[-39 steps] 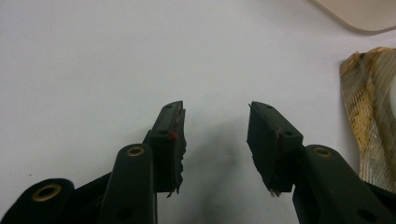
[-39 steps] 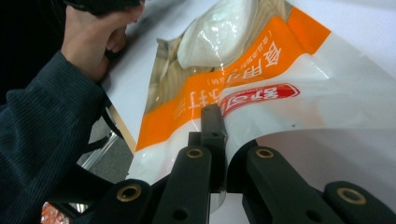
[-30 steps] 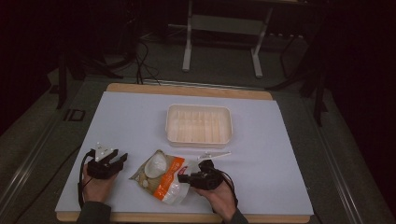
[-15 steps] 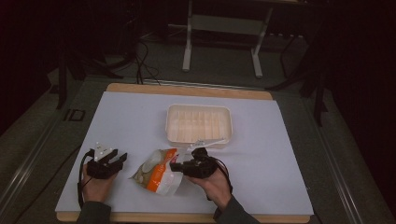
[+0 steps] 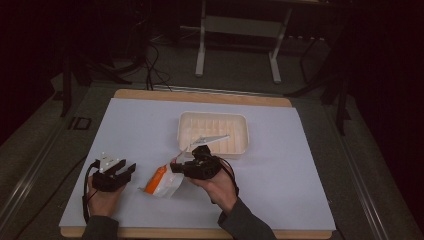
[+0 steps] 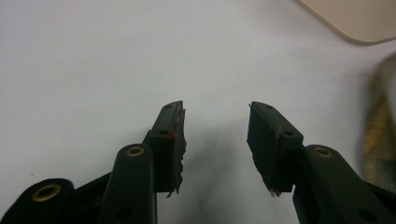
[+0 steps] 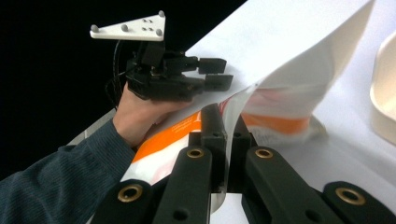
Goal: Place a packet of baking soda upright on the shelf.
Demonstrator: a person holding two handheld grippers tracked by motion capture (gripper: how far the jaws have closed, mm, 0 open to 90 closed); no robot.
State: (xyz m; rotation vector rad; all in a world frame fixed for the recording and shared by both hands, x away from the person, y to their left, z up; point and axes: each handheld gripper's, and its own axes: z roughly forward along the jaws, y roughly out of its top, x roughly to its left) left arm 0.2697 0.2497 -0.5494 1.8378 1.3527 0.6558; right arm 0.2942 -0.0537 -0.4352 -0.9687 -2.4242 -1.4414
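Observation:
An orange and white plastic bag (image 5: 161,183) hangs tilted just above the white table sheet (image 5: 280,190), one edge pinched in my right gripper (image 5: 175,166). In the right gripper view the jaws of this gripper (image 7: 226,126) are shut on the bag's thin film (image 7: 280,107), which rises above them. My left gripper (image 5: 127,170) rests on the sheet to the bag's left, open and apart from it. Nothing lies between its jaws (image 6: 215,135); the bag (image 6: 380,135) is a blur at the right edge. The left gripper (image 7: 219,72) also appears beyond the bag.
A shallow cream tray (image 5: 212,114) stands on the sheet behind the right gripper, its corner (image 6: 355,18) at the top right in the left gripper view. The sheet covers a wooden table top (image 5: 200,95). Dark floor, cables and a metal stand lie beyond.
My right gripper has risen and shifted toward the tray, lifting the bag's gripped edge off the sheet so the bag hangs below it. The left gripper has not moved.

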